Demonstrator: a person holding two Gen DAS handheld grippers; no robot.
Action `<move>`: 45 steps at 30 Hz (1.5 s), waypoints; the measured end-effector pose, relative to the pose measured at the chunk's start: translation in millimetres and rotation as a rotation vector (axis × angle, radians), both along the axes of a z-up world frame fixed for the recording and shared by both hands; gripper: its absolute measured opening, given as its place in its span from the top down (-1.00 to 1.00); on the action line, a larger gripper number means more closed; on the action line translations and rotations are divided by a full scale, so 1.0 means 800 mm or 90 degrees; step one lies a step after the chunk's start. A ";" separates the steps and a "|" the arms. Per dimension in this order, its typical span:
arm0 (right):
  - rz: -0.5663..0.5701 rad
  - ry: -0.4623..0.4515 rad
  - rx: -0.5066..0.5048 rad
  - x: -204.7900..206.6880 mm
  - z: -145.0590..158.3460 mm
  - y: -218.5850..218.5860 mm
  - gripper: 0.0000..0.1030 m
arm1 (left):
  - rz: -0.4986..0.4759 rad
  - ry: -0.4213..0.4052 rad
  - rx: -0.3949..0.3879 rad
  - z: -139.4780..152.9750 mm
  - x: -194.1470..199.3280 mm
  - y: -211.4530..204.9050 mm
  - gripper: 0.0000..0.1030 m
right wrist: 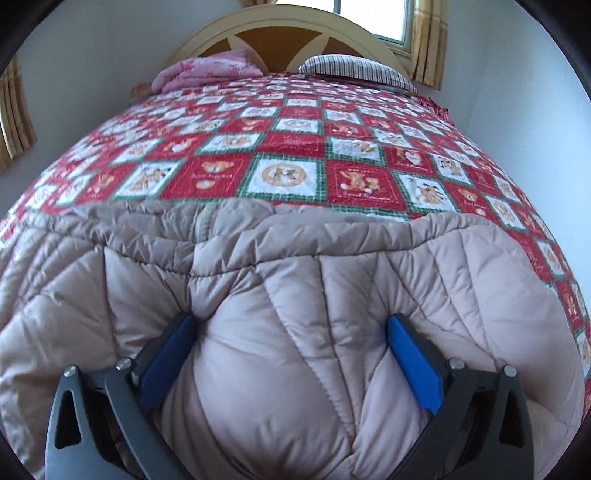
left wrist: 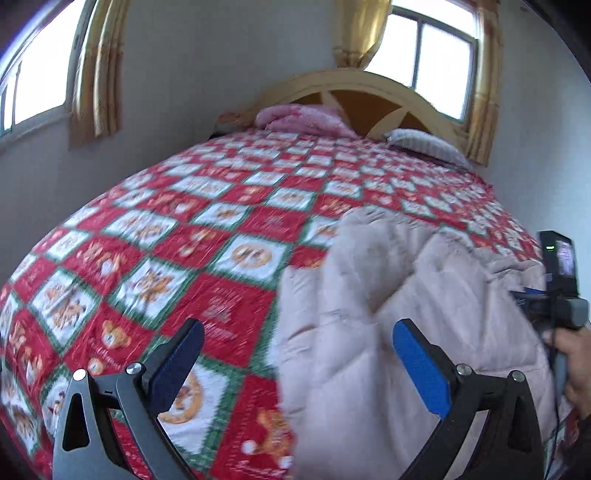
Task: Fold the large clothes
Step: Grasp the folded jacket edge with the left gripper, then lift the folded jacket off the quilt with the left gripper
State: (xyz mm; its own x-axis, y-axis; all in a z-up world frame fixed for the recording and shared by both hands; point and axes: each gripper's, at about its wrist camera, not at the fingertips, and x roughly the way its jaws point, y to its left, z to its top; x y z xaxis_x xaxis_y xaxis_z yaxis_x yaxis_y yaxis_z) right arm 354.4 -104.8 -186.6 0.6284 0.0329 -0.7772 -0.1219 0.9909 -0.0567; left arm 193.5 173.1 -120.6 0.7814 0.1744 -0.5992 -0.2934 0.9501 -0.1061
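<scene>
So the big thing here is a puffy beige quilted coat [right wrist: 295,332] lying on a bed, on top of a red, white and green checkered bedspread [right wrist: 288,147] with little bear pictures in the squares. In the right wrist view the coat fills the whole lower half of the frame, edge to edge, with a rumpled fold running across the middle of the frame.

The right tongs [right wrist: 291,354] are spread wide apart, blue pads on the inside, and a fat bulge of the coat sits right between the two fingers. Both pads look pressed into the padding at the sides, but they aren't pinched together on it.

In the left wrist view the coat [left wrist: 406,295] takes up the lower right of the frame, and the picture is quite motion-blurred. The left tongs [left wrist: 295,365] are also wide apart: the left finger is over bare bedspread, the right finger over the coat. Can't tell whether either is touching fabric.

At the far right edge of that view you can see the other gripper's body [left wrist: 557,280] with a small lit screen, and a hand [left wrist: 576,369] wrapped around its handle.

Upper part of both frames: a cream arched headboard [right wrist: 280,33], a pink bundle of bedding [right wrist: 207,70] to its left, a striped pillow [right wrist: 354,70] to its right, and gold curtains [left wrist: 96,74] by the windows.
</scene>
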 end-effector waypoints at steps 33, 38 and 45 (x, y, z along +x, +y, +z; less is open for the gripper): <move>-0.008 -0.003 -0.066 0.003 -0.012 0.021 -1.00 | -0.085 0.084 -0.232 -0.085 0.022 0.038 -0.98; -0.008 -0.005 -0.066 0.003 -0.012 0.021 -1.00 | -0.119 0.071 -0.238 -0.082 0.021 0.034 -0.84; -0.005 -0.002 -0.046 0.003 -0.005 0.016 -1.00 | -0.195 0.037 -0.304 -0.079 0.015 0.032 0.03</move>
